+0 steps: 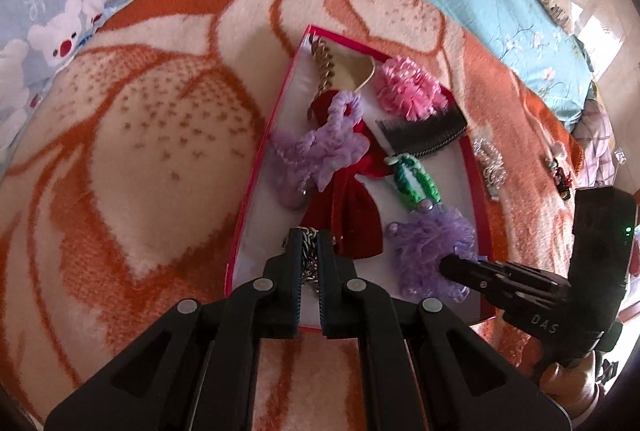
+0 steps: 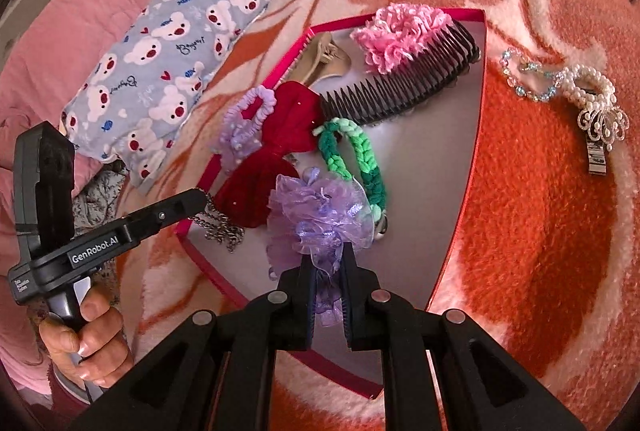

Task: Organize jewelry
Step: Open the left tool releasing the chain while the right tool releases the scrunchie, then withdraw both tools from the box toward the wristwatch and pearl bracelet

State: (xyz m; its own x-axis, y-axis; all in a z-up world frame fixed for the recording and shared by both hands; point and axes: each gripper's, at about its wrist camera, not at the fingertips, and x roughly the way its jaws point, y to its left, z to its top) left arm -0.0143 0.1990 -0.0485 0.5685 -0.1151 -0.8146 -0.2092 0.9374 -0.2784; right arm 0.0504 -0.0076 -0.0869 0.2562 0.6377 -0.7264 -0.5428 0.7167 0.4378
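Observation:
A shallow red-rimmed box [image 1: 256, 171] with a white floor lies on the orange and cream blanket. My left gripper [image 1: 309, 237] is shut on a silver chain [image 1: 310, 259] at the box's near corner. From the right wrist view the chain [image 2: 222, 227] hangs from that left gripper [image 2: 200, 197] onto the box floor. My right gripper [image 2: 326, 249] is shut on a lilac organza scrunchie [image 2: 316, 219], which rests in the box [image 2: 476, 135]. Also in the box are a red velvet bow [image 2: 280, 135], a green braided band [image 2: 360, 155], a black comb [image 2: 404, 79] and a pink scrunchie [image 2: 396, 31].
A pearl bracelet [image 2: 592, 99] and a clear crystal bracelet [image 2: 524, 79] lie on the blanket right of the box. A bear-print pillow [image 2: 160, 63] sits at the far left. A fuzzy lilac scrunchie [image 1: 320, 143] and a gold chain [image 1: 326, 67] lie in the box's far part.

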